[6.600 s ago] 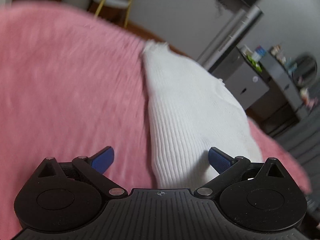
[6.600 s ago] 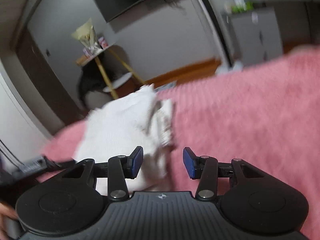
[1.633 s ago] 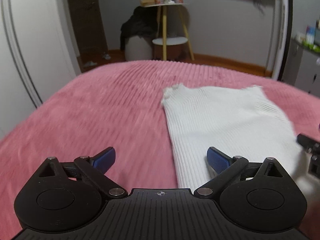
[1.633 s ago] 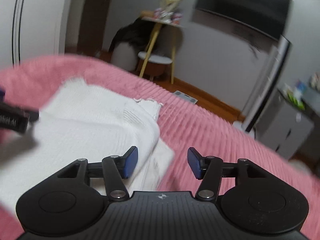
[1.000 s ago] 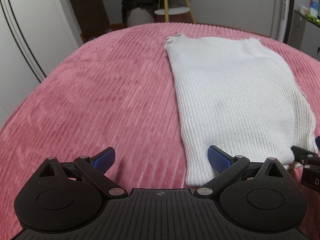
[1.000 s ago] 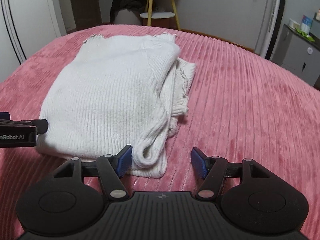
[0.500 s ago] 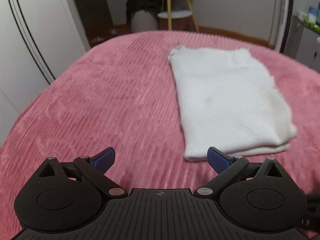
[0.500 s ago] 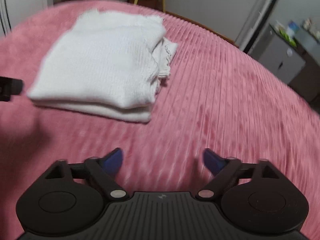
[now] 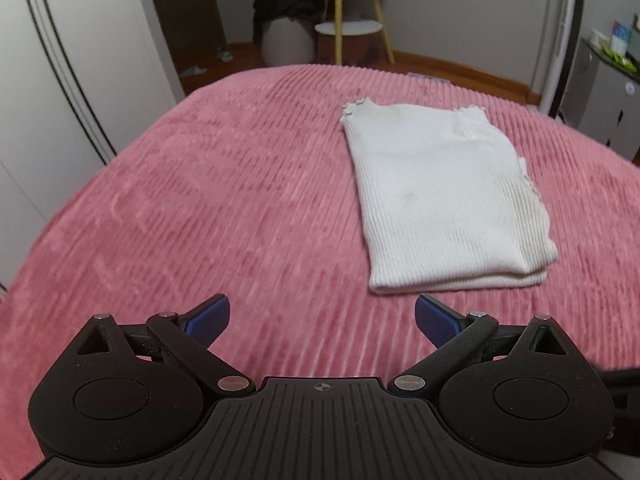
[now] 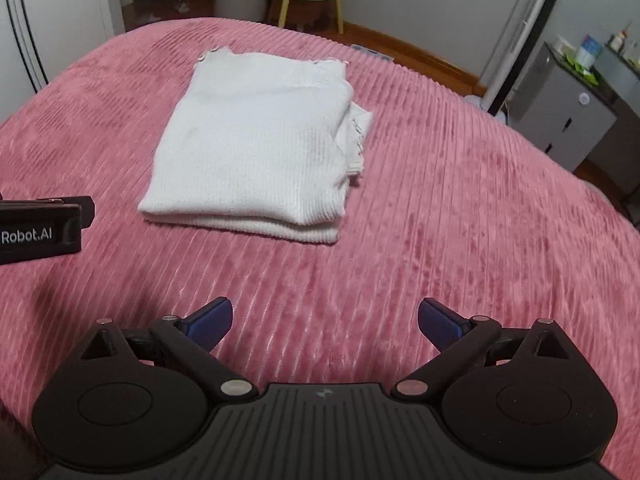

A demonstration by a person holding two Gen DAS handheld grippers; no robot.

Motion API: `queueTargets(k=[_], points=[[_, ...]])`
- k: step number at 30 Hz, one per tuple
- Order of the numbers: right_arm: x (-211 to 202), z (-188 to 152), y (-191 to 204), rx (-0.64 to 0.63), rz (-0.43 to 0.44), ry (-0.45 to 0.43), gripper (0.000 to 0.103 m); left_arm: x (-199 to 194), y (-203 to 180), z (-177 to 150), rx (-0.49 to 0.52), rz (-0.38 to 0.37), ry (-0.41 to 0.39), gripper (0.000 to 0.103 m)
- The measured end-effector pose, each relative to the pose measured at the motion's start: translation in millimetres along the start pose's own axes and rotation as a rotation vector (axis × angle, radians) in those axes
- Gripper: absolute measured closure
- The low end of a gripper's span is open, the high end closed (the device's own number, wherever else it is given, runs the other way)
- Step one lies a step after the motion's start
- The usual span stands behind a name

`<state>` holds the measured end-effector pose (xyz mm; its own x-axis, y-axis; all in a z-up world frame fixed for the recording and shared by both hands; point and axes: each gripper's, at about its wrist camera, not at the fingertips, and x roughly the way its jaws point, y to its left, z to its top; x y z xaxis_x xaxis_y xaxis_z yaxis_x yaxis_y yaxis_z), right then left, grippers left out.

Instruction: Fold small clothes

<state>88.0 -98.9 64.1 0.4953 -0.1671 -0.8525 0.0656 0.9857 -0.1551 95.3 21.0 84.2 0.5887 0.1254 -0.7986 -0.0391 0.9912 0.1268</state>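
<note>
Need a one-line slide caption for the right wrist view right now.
Right gripper open above the pink bedspread, folded white knit top lying ahead.

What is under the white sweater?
The folded white sweater lies on the pink ribbed blanket. Its own lower layers peek out at the near edge. Whatever the blanket covers cannot be seen.

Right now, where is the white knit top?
The folded white knit top lies on the pink bedspread, ahead-right in the left wrist view, ahead-left in the right.
</note>
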Motion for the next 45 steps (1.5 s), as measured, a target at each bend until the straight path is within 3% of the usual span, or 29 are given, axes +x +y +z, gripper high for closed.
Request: queueTargets(k=[4, 21, 45], points=[[-9.5, 3.0, 4.2, -0.012, -0.031, -0.033, 0.004, -4.0, 1.1, 1.3, 0.022, 0.0, -0.001, 0.001], [-12.3, 10.2, -7.9, 0.078, -0.011, -0.006, 0.004, -5.9, 3.1, 3.1, 0.005, -0.018, 0.014, 0.001], [-7.9, 13.9, 0.2, 0.085, 0.037, 0.012, 0.004, -1.6, 6.5, 5.4, -0.013, -0.043, 0.025, 0.001]])
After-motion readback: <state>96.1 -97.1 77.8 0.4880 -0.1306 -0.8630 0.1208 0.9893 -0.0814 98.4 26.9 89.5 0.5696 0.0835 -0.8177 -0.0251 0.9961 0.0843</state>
